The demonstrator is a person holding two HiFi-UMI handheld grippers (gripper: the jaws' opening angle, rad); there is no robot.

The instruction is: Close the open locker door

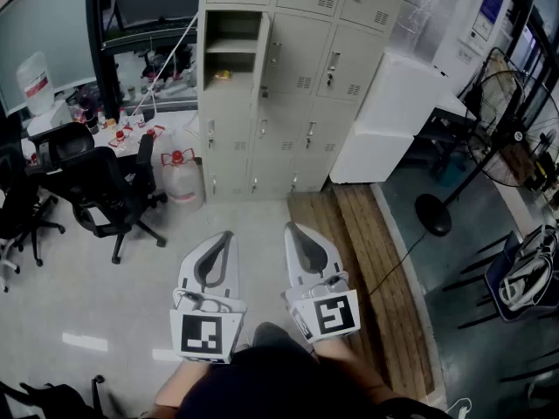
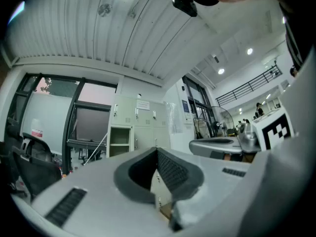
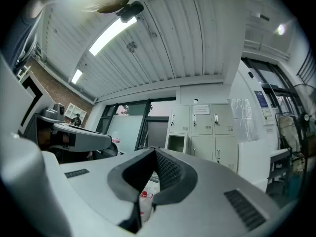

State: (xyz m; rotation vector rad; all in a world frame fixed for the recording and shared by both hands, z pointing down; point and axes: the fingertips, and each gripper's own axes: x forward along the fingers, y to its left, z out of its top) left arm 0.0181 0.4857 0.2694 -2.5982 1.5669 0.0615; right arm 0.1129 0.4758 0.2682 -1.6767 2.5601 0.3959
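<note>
The grey locker bank (image 1: 288, 77) stands at the far side of the floor. One compartment (image 1: 231, 51) in its left column is open, with a shelf and a small yellow item inside; its door (image 1: 265, 52) is swung out, seen edge-on. Both grippers are held low near my body, well short of the lockers. My left gripper (image 1: 229, 234) and my right gripper (image 1: 290, 227) are shut and hold nothing. The left gripper view shows its closed tips (image 2: 157, 149) and the open compartment (image 2: 119, 141) far beyond. In the right gripper view the tips (image 3: 155, 150) meet below the open compartment (image 3: 176, 142).
Black office chairs (image 1: 96, 177) and a cluttered desk (image 1: 131, 129) stand at the left. A water jug (image 1: 181, 177) sits by the lockers' left foot. A white cabinet (image 1: 393, 116), wooden boards (image 1: 367, 260) and a standing fan (image 1: 515, 129) lie to the right.
</note>
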